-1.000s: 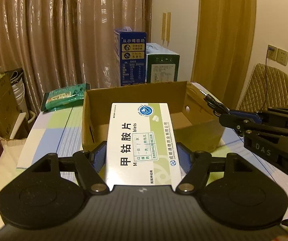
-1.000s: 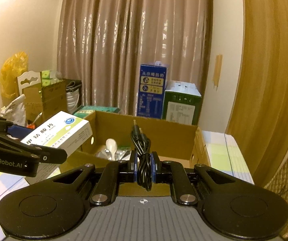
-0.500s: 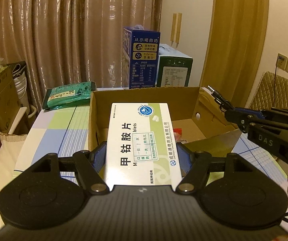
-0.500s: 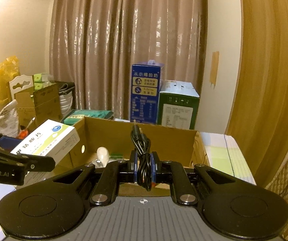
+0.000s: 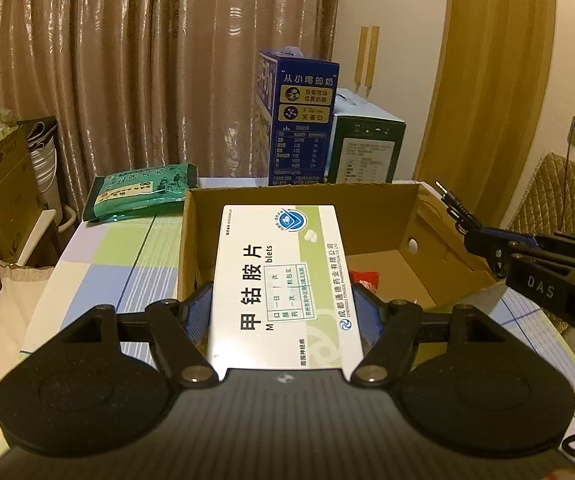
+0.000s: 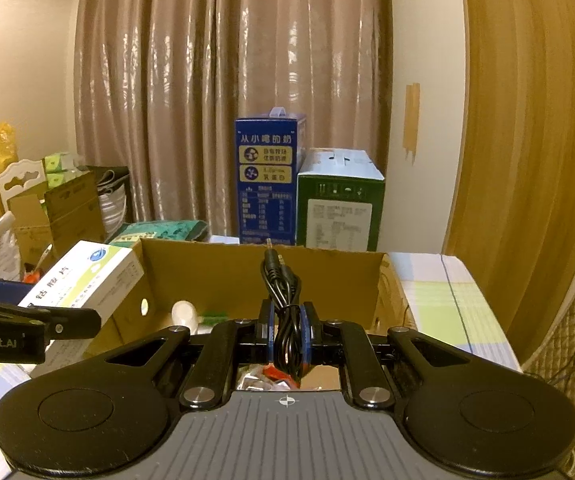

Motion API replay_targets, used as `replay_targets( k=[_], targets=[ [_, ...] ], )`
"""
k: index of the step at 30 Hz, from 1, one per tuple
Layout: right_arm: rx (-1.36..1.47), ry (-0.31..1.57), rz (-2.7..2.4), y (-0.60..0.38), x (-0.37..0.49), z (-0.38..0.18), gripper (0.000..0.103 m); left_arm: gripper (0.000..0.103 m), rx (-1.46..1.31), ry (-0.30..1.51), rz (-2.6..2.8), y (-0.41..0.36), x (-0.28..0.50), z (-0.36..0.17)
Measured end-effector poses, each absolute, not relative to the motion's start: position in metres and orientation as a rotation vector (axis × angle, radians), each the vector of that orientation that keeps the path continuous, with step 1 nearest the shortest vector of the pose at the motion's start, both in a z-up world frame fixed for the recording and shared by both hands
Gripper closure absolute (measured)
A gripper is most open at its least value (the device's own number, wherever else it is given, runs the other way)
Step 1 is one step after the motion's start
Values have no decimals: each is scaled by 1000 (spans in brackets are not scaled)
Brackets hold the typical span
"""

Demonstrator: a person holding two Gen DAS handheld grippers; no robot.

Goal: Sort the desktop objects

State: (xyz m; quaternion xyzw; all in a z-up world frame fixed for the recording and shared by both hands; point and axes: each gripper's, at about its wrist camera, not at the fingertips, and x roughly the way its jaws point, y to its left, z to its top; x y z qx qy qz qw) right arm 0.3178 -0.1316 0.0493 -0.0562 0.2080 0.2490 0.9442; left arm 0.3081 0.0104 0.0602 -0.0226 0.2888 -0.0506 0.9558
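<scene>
Black tongs (image 5: 283,312) with blue pads, silver screws and a ribbed grey housing are seen; "DAS" is printed on the right tongs (image 5: 483,240).

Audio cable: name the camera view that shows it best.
Right wrist view. The black audio cable sits centred and bundled between the right gripper's fingers, plugs pointing up. The left wrist view shows only its plug tips at the right edge.

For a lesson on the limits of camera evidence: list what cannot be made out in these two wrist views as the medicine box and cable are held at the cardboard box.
- Cardboard box floor: left wrist view, mostly hidden by the medicine box.
- Its contents: right wrist view, largely hidden by the right gripper and audio cable.
- Blue carton small print: too small in both views.
</scene>
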Motion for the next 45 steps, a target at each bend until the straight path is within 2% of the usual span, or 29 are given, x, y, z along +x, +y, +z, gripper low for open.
replay_targets(
  k=[32, 41, 43, 44, 45],
  targets=[
    [-110, 464, 476, -111, 355, 32, 93, 36, -110, 576, -102, 9, 377, 47],
    [3, 481, 505, -112, 368, 27, 93, 35, -135, 585, -86, 23, 375, 43],
    [21, 475, 503, -113, 368, 27, 84, 35, -135, 584, -84, 25, 374, 44],
    [34, 467, 497, -115, 368, 28, 67, 35, -132, 583, -83, 26, 373, 43],
    [49, 459, 495, -118, 368, 29, 57, 35, -128, 582, -82, 27, 373, 44]
  ],
)
